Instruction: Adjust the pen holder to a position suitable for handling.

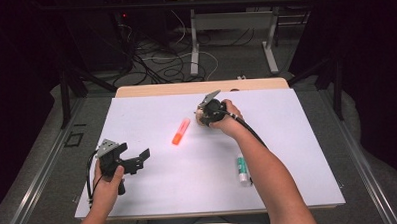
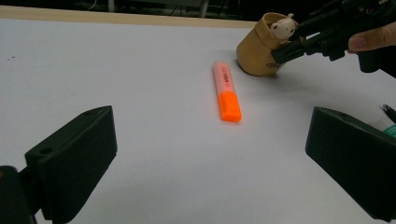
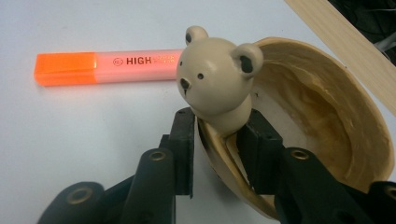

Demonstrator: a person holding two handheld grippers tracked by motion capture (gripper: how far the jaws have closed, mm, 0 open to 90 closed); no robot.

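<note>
Nearest the lens, black pads of the right gripper (image 3: 217, 140) clamped on the rim of a tan cup (image 3: 327, 116), one jaw outside, one inside, just under its little bear head (image 3: 217, 84). Orange highlighter (image 3: 107, 66) flat on the white table (image 3: 70, 154) just beyond the jaws (cap end farthest from the cup). Left gripper (image 2: 210, 163) wide apart, holding nothing, aimed toward the highlighter.

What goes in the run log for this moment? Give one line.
right tongs: shut on rim of bear cup | left tongs: open, hovering, nothing held | highlighter: flat on table | glue stick: near right forearm
</note>
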